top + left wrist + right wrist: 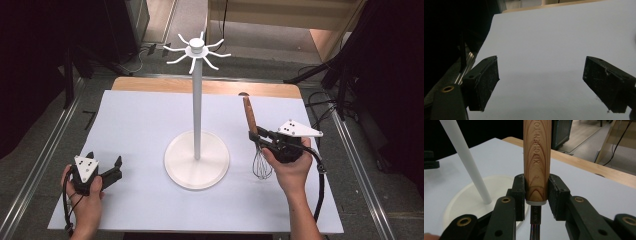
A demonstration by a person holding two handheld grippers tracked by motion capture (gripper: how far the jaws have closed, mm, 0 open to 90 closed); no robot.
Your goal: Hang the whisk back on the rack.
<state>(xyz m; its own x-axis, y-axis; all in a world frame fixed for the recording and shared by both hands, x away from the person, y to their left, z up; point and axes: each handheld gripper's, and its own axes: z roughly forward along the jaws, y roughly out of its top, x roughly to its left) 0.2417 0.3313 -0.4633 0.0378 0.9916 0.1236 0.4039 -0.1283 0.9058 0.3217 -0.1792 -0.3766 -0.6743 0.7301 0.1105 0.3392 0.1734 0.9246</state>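
- Holding a whisk (255, 142) upright, the right hand-held gripper (265, 141) has its jaws closed on the lower end of the wooden handle (537, 162), just above the metal collar. The wire loops hang below and the free end of the handle points up.
- The grip sits low on the handle, probably so that the upper end stays free. I think this end is meant for one of the curved hooks on the white utensil stand (197, 107), though I cannot see a hole or loop on it.
- The stand is on its round base in the middle of the white surface (140, 130), to the left of the whisk and apart from it. The hooks spread at the top of the pole, above the handle's end.
- The left hand-held gripper (106, 166) rests low near the front left part of the surface. Its jaws are wide apart with nothing between them, and it seems only to wait, away from the stand.
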